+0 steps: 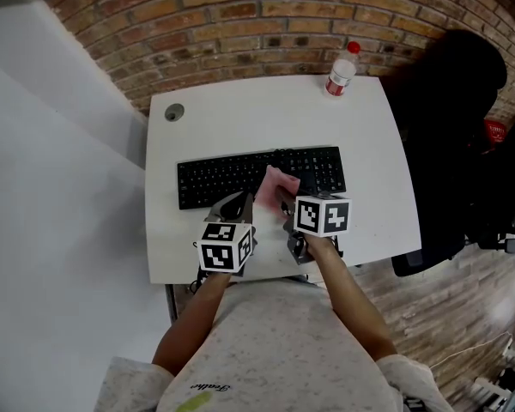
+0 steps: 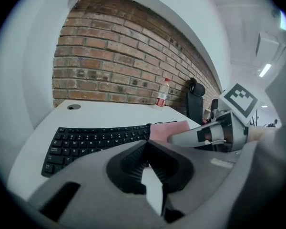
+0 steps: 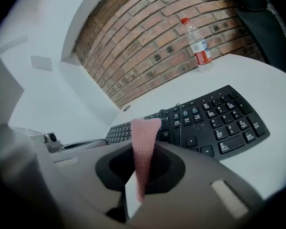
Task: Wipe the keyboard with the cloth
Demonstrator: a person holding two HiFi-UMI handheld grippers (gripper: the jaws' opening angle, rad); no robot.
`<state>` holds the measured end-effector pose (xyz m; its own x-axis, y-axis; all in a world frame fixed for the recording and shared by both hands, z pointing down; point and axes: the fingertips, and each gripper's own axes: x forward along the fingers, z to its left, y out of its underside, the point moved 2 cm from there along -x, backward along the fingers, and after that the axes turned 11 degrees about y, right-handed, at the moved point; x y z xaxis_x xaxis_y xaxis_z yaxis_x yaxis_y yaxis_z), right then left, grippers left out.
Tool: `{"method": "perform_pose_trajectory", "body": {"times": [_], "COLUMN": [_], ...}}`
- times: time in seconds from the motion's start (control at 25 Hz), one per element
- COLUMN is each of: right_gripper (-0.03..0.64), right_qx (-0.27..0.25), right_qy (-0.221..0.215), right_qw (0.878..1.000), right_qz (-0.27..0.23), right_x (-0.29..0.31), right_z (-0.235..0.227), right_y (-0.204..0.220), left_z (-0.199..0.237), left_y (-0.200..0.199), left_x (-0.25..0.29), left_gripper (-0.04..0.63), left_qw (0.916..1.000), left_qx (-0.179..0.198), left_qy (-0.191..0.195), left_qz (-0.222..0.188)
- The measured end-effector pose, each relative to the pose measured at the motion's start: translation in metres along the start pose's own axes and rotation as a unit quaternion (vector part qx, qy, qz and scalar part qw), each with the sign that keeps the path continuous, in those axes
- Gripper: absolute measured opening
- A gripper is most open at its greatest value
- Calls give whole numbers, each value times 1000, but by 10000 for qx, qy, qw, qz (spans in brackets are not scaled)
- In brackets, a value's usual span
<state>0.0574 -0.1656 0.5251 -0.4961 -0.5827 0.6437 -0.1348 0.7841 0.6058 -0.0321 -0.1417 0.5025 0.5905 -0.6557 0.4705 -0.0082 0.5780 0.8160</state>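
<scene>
A black keyboard (image 1: 227, 177) lies across the middle of the white table (image 1: 240, 110). My right gripper (image 1: 283, 196) is shut on a pink cloth (image 1: 279, 180), which rests on the keys right of centre. In the right gripper view the cloth (image 3: 144, 142) stands as a narrow strip pinched between the jaws, above the keyboard (image 3: 219, 123). My left gripper (image 1: 238, 204) hovers at the keyboard's front edge, just left of the cloth. Its jaws (image 2: 147, 146) meet at the tips with nothing between them. The left gripper view also shows the cloth (image 2: 168, 129) and the right gripper (image 2: 200, 135).
A plastic bottle (image 1: 342, 69) with a red cap and label stands at the table's far right corner. A round cable hole (image 1: 173, 112) sits at the far left. A black chair (image 1: 451, 136) is right of the table, with a brick wall (image 1: 240, 24) behind.
</scene>
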Motion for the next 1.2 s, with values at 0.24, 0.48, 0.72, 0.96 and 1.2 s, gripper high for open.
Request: {"method": "perform_pose_trajectory", "body": {"times": [0.24,0.48,0.72,0.96,1.2], "right_gripper": [20,20,20,20,20], "right_qx": [42,136,211,210,218], "right_qy": [21,44,126,223,295], "right_qw": [10000,9998,9995,9994,9991], "right_qz": [-87,-151,-179,-180,-205], "right_x": [-13,-22,-29,-37,-48], "right_z": [-21,-43,-68,-93,-120], "right_y": [-8,-14,-18,-23,-27], "left_z": [-16,-30,-44,-63,-81], "left_y": [-2,-8,-11,-17,-18], "left_x": [17,33,53,75,96], "left_gripper": [-5,-6,-6,-6,-6], "left_qw": [10000,9999,9997,9995,9993], "left_qx": [11,88,125,147,166], "left_qy": [46,106,173,279,329], "left_qz": [26,38,77,41,45]}}
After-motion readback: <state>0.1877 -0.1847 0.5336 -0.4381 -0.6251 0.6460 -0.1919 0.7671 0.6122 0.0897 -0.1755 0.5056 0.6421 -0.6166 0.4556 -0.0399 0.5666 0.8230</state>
